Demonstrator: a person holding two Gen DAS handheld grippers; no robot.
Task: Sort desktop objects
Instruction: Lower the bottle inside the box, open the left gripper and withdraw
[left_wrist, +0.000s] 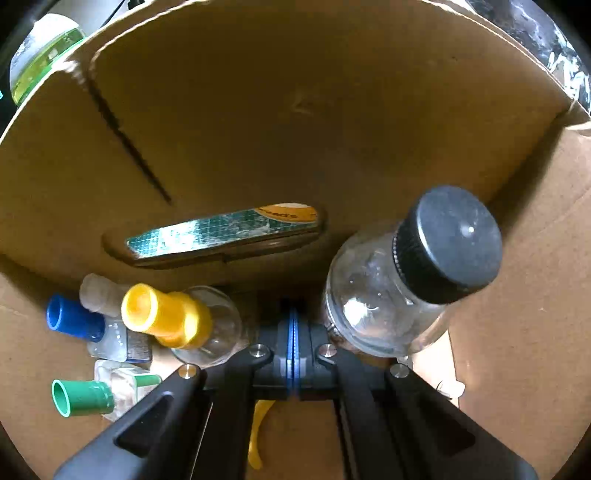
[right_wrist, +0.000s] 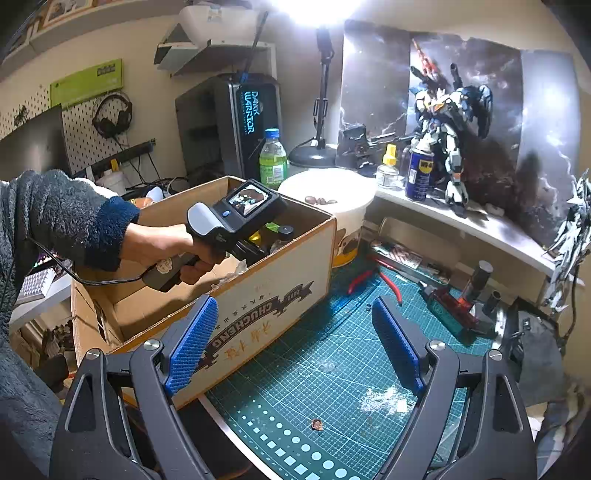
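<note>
My left gripper is inside the cardboard box, its blue pads pressed together with nothing between them. A clear glass bottle with a black cap leans just right of the fingertips. Small bottles with yellow, blue and green caps lie to the left on the box floor. In the right wrist view the left gripper's body dips into the box. My right gripper is open and empty above the green cutting mat.
Red-handled pliers, a dark red tool and small debris lie on the mat. A white bucket, a green drink bottle, a WD-40 can and a robot model stand behind.
</note>
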